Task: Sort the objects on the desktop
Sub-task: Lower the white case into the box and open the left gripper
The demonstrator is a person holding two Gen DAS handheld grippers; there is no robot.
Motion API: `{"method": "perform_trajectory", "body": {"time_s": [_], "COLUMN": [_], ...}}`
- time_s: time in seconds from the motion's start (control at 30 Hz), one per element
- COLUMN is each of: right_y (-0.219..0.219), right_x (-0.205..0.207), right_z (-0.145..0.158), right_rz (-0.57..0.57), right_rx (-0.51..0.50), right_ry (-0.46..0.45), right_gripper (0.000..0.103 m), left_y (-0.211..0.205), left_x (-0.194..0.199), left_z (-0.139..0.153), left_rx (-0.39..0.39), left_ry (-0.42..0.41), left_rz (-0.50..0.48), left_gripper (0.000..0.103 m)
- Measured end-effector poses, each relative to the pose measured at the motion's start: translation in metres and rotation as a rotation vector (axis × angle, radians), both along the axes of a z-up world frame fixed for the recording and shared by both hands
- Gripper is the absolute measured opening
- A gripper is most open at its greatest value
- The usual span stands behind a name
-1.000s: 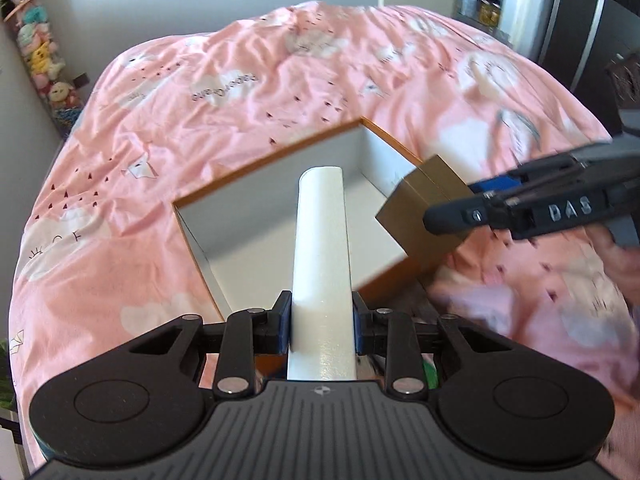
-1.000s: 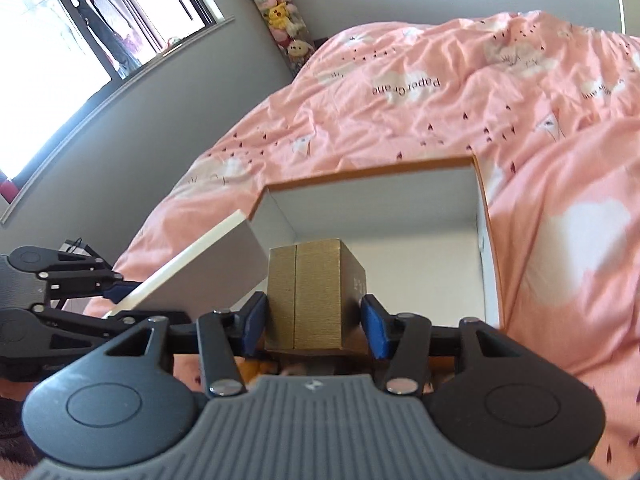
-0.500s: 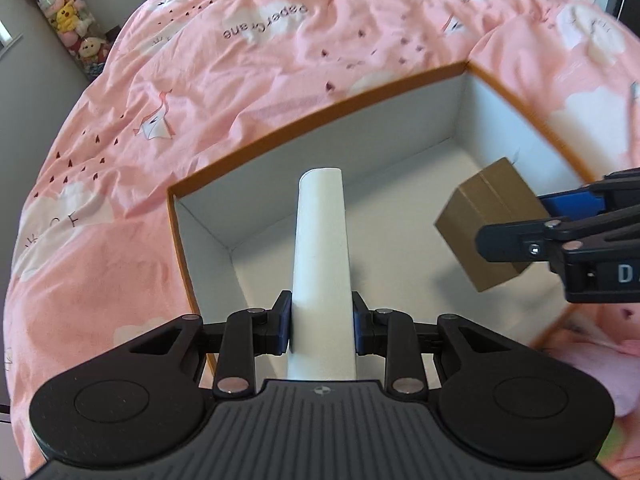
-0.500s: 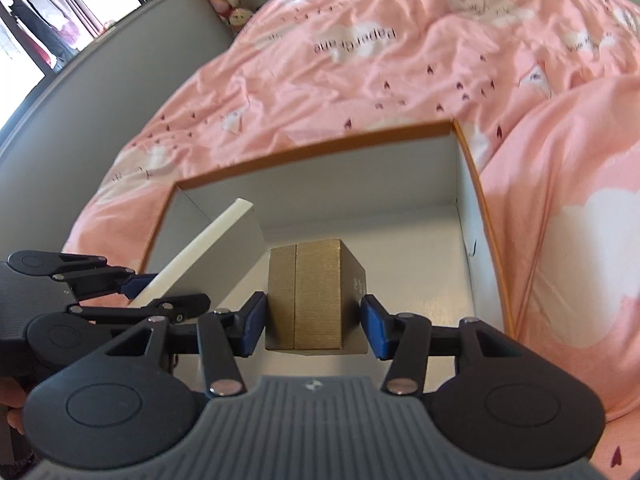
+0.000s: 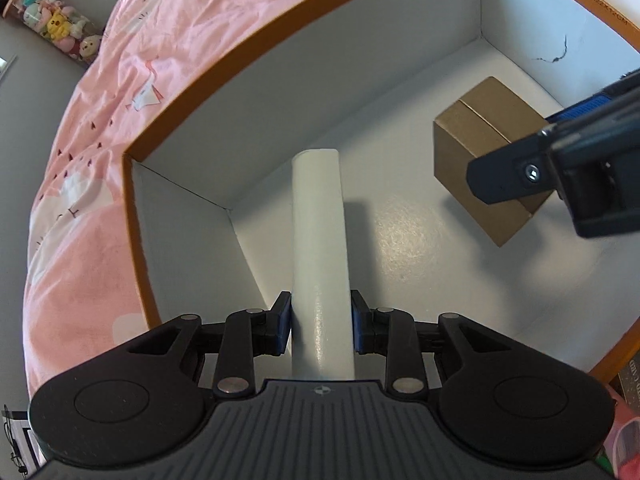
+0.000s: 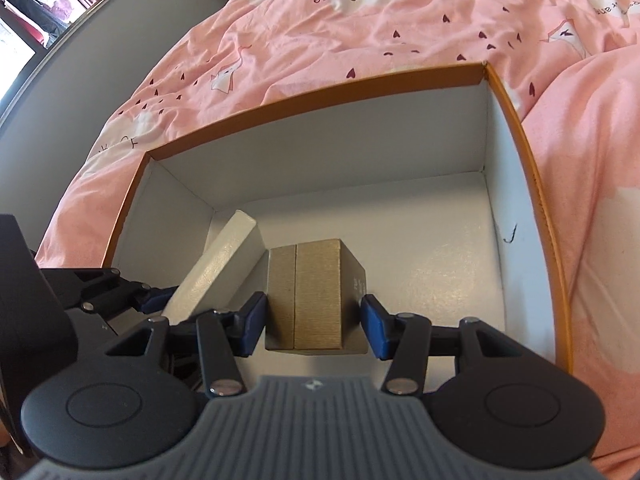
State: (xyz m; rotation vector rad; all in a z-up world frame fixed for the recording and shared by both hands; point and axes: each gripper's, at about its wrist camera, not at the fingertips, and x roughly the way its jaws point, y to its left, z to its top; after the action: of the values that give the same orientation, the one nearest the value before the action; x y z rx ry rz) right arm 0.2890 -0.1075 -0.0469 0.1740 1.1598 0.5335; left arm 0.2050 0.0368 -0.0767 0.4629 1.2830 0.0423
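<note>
My left gripper (image 5: 320, 320) is shut on a long white flat box (image 5: 318, 232), which points down into an open storage box with an orange rim (image 5: 240, 52) and white inside. Its far end is near the box floor at the left corner. My right gripper (image 6: 312, 328) is shut on a small brown cardboard box (image 6: 312, 296), held just above the floor inside the same storage box (image 6: 320, 84). In the left wrist view the brown box (image 5: 480, 148) hangs at the right in the right gripper's fingers (image 5: 516, 176). In the right wrist view the white box (image 6: 224, 260) leans at the left.
The storage box lies on a bed with a pink quilt (image 6: 360, 20) printed with clouds and hearts. A clear tube of plush toys (image 5: 52, 36) stands by the grey wall. A window (image 6: 40, 0) is at the upper left of the right wrist view.
Both grippers have dropped from above the storage box down into it, carrying the white box and the brown box. The box walls now fill both views.
</note>
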Motion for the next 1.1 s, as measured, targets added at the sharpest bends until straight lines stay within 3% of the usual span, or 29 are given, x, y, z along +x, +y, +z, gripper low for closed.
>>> {"method": "perform_trajectory", "body": {"time_s": [0.07, 0.23, 0.4, 0.63, 0.77, 0.97, 1.1], "right_y": [0.002, 0.009, 0.016, 0.019, 0.022, 0.027, 0.035], "right_x": [0.002, 0.007, 0.009, 0.012, 0.013, 0.015, 0.019], "right_z": [-0.002, -0.005, -0.01, -0.009, -0.009, -0.013, -0.015], "right_rz": [0.005, 0.015, 0.019, 0.014, 0.008, 0.012, 0.019], "right_rx": [0.001, -0.011, -0.033, -0.063, -0.091, -0.126, -0.145], "right_ry": [0.009, 0.021, 0.035, 0.039, 0.039, 0.058, 0.064], "right_gripper": [0.054, 0.054, 0.054, 0.054, 0.054, 0.054, 0.054], "left_y": [0.006, 0.012, 0.022, 0.034, 0.044, 0.059, 0.081], "left_x": [0.001, -0.007, -0.012, -0.014, -0.014, -0.019, -0.029], "left_z": [0.0, 0.013, 0.029, 0.035, 0.034, 0.049, 0.074], "left_rx": [-0.056, -0.112, -0.251, -0.373, -0.5, -0.525, -0.502], "left_ry": [0.029, -0.009, -0.034, -0.05, -0.028, -0.112, -0.244], "left_rz": [0.015, -0.007, -0.009, -0.013, -0.002, 0.022, 0.052], "left_gripper": [0.033, 0.034, 0.035, 0.035, 0.033, 0.033, 0.033]}}
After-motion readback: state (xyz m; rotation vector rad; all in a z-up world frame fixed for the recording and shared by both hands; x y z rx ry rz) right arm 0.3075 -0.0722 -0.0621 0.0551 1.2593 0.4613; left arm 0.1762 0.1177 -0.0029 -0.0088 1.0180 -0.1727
